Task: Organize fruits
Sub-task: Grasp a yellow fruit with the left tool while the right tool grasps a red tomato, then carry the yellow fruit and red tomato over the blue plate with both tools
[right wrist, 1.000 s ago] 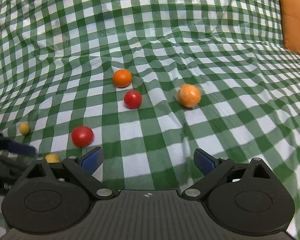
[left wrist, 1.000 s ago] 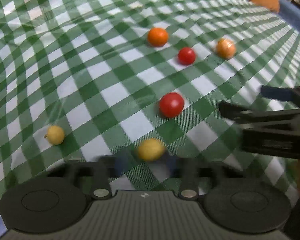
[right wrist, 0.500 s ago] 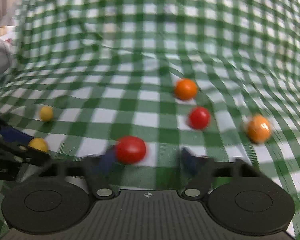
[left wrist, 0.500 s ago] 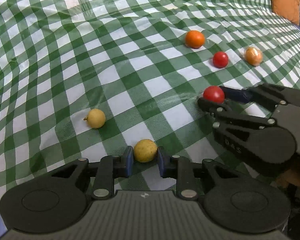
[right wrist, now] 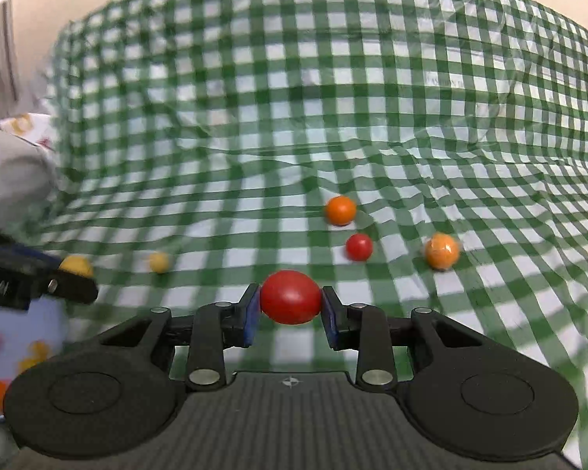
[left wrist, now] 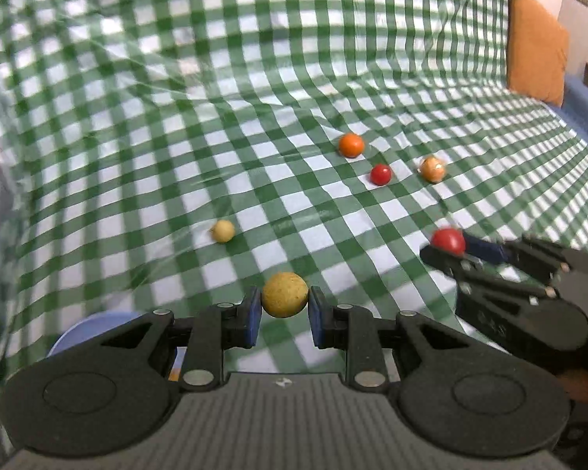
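**Both fruits lifted off the cloth**

A second ago the left gripper (left wrist: pixel 284 315) hung blurred over the yellow fruit (left wrist: pixel 285 294); it has since closed on it and raised it above the checked cloth (left wrist: pixel 254 125). The right gripper (right wrist: pixel 290 315), then wide and bare, has swung toward the red fruit (right wrist: pixel 291 297), clamped it and lifted it too. A pale blue container (right wrist: pixel 23 337), holding what seem to be small fruits, has come into the right wrist view below the yellow fruit.

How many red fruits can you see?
2. The big red fruit is pinched in the right gripper. The small red fruit lies on the checked cloth between two orange ones. More may be hidden.
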The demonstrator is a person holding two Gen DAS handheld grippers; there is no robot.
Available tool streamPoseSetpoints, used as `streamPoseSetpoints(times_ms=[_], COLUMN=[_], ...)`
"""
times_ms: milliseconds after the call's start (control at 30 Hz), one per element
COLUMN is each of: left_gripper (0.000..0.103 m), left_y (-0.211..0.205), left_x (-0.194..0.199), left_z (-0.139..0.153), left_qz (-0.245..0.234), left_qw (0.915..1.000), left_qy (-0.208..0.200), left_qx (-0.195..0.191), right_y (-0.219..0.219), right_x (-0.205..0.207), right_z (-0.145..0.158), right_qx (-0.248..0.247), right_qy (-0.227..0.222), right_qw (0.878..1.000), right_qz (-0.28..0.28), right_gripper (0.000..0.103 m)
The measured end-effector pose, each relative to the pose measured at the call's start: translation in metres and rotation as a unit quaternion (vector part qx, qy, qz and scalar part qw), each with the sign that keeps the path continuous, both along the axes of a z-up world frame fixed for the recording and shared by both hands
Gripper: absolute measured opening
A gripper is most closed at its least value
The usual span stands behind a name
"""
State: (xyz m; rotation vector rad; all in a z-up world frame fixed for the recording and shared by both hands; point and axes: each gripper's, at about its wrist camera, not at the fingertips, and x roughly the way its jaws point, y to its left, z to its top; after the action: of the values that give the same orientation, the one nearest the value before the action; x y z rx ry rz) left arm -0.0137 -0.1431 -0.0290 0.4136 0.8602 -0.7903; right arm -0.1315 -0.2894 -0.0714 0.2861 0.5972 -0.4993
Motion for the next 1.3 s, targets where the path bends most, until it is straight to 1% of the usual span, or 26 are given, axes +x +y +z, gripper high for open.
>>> streamPoseSetpoints(times_ms=[133,333,500,667,800,967,1100,1300], left_gripper=[0.028,0.028,0.028,0.028,0.028,0.028,0.028,0.028], left_y=[0.045,0.110,0.160,0.203,0.225,0.241,0.249,0.252], left_x=[-0.029,-0.072,-0.095,-0.109,-0.113,-0.111,-0.110,-0.108], left_z=[0.031,0.062,0.076,0.086,0.090,0.093,0.095,0.095], left_qz=[0.014,0.038,0.073,0.104,0.121,0.140,0.145,0.150], left_qw=[0.9999,0.9988,0.9964,0.9930,0.9908,0.9878,0.9866,0.9858], left_qy=[-0.006,-0.024,-0.025,-0.027,-0.028,-0.029,-0.031,-0.030], left_qx=[-0.007,-0.016,-0.035,-0.049,-0.053,-0.061,-0.068,-0.069], right_y=[0.045,0.110,0.159,0.192,0.212,0.228,0.236,0.240], right_x=[-0.029,-0.053,-0.059,-0.059,-0.061,-0.061,-0.061,-0.059], right_z=[0.032,0.084,0.111,0.121,0.126,0.130,0.132,0.131], right_qx=[0.015,0.053,0.039,0.032,0.016,0.001,-0.011,-0.016], right_qy=[-0.006,-0.035,-0.051,-0.043,-0.040,-0.034,-0.032,-0.027], right_qw=[0.999,0.994,0.989,0.987,0.985,0.983,0.982,0.981], right_qz=[0.038,0.090,0.130,0.154,0.168,0.180,0.187,0.191], right_gripper=[0.034,0.034,0.034,0.034,0.034,0.034,0.034,0.034])
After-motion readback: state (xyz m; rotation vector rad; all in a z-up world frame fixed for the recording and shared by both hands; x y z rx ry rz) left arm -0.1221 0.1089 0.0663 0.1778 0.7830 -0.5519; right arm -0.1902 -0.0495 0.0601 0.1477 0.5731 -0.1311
